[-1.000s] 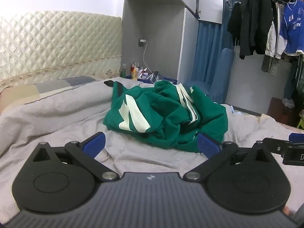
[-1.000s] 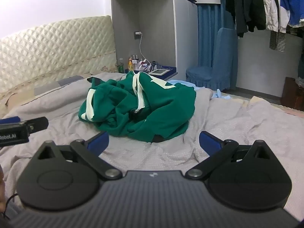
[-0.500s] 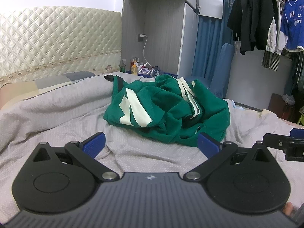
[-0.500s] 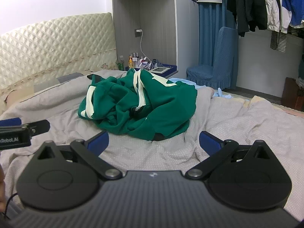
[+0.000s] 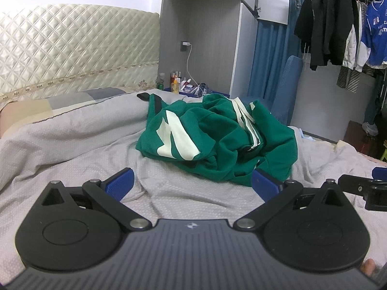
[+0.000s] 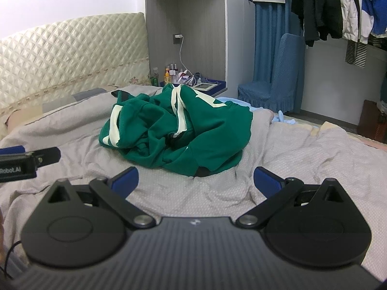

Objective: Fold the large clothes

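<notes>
A green garment with pale cream stripes [image 5: 217, 140] lies crumpled in a heap on the grey bed cover [image 5: 72, 149]; it also shows in the right wrist view [image 6: 179, 130]. My left gripper [image 5: 192, 184] is open and empty, held above the cover just short of the heap's near edge. My right gripper [image 6: 196, 180] is open and empty, also just short of the heap. The right gripper's tip shows at the right edge of the left wrist view [image 5: 362, 188]; the left gripper's tip shows at the left edge of the right wrist view [image 6: 29, 159].
A quilted cream headboard [image 5: 72, 53] stands at the back left. A bedside table with bottles [image 6: 188, 77] and a grey cabinet sit behind the bed. A blue chair [image 6: 273, 84] and hanging clothes [image 6: 326, 7] are on the right.
Both grippers have risen a little and tilted up, so the garment sits lower in both views. Both stay open and the garment has not moved.
</notes>
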